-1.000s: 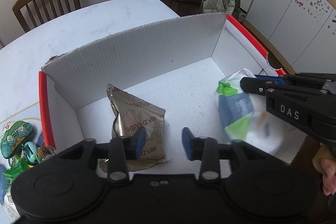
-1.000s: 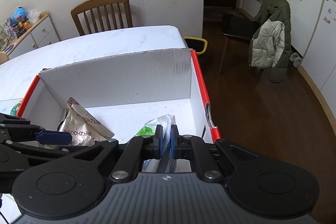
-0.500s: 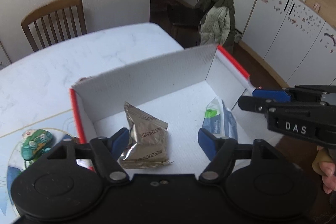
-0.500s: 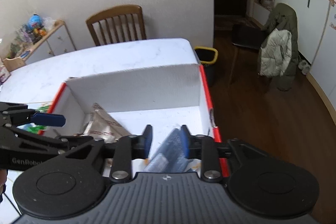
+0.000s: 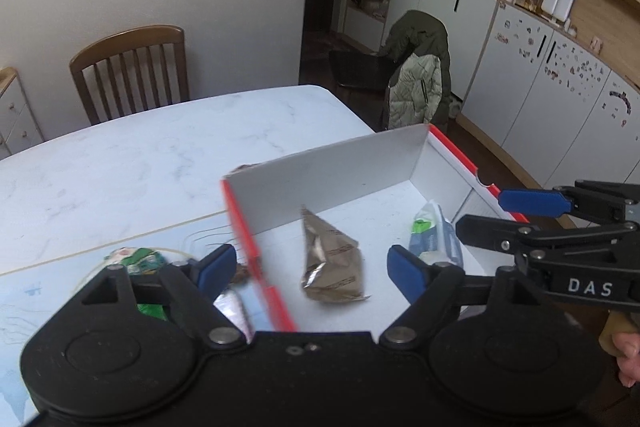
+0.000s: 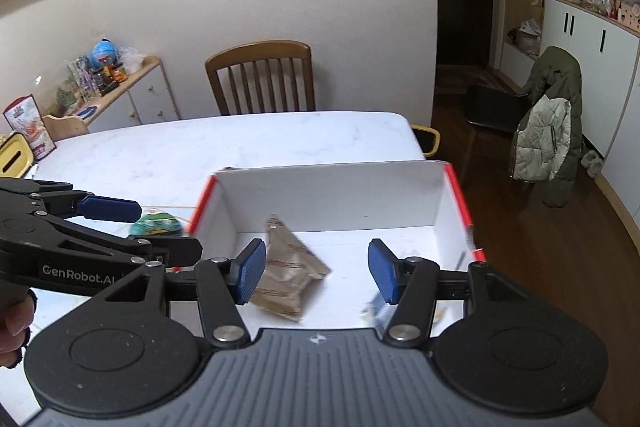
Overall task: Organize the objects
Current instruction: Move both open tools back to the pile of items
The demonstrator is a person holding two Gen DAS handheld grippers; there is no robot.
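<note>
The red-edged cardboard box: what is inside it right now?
Inside the cardboard box lie a crumpled brown foil packet and a white, blue and green plastic packet near its right wall. The nearest strip of the floor is hidden behind the gripper bodies.

Left wrist view: above desk (image 5: pixel 152 155), facing forward-down, near box (image 5: pixel 320 171) left wall. Right wrist view: above box (image 6: pixel 332 191) near edge, facing chair (image 6: pixel 260 79). Shared: box interior, chair, desk.
</note>
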